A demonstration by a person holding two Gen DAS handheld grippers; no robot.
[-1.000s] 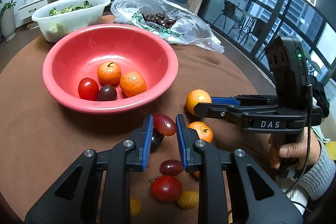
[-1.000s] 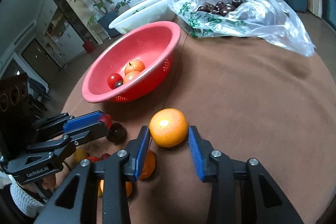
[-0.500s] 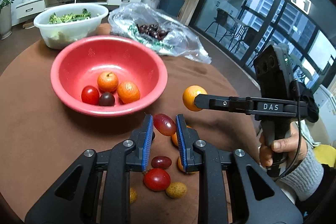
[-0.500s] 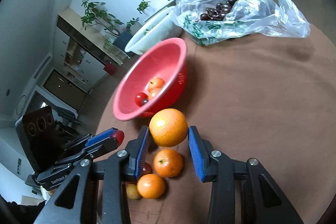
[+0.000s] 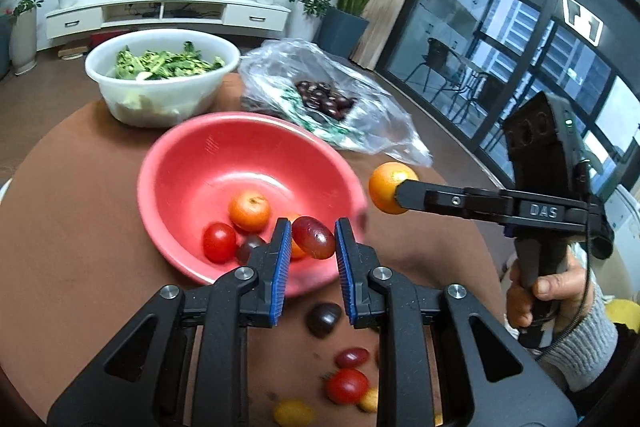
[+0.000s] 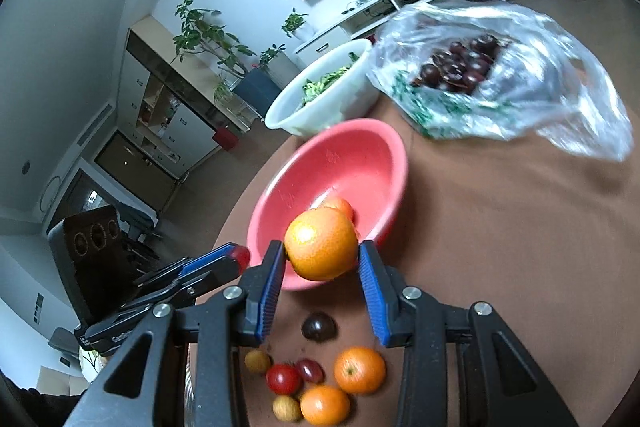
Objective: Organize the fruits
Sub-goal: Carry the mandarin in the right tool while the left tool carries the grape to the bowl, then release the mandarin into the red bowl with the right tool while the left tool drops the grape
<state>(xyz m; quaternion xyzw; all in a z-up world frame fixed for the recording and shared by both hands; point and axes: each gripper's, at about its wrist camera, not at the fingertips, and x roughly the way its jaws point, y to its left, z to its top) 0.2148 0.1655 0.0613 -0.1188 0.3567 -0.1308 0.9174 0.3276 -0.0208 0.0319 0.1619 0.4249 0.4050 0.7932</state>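
A white plastic basin of green leaves (image 5: 160, 87) stands at the far left of a round table under a brown cloth (image 5: 72, 247), with a round red plastic bowl (image 5: 180, 167) in front of it holding an orange mandarin (image 5: 249, 211), a red cherry tomato (image 5: 219, 242) and a dark plum (image 5: 248, 253). Over the bowl's near rim, the left gripper (image 5: 309, 241) is clamped on an oval red grape (image 5: 314, 237), its blue pads pressing both sides. Beyond the bowl lies a crumpled clear plastic bag of dark cherries (image 5: 324, 99). To the right, a person's hand (image 5: 536, 297) in a grey knit sleeve carries the right gripper (image 6: 322, 261), closed on a round orange tangerine (image 6: 322, 243) raised above the bowl's edge. On the cloth below the grippers lie loose fruits: a dark plum (image 6: 318, 326), a red tomato (image 6: 283, 379), a small red grape (image 6: 310, 370), two oranges (image 6: 359, 369) and two small yellow fruits (image 6: 257, 361).
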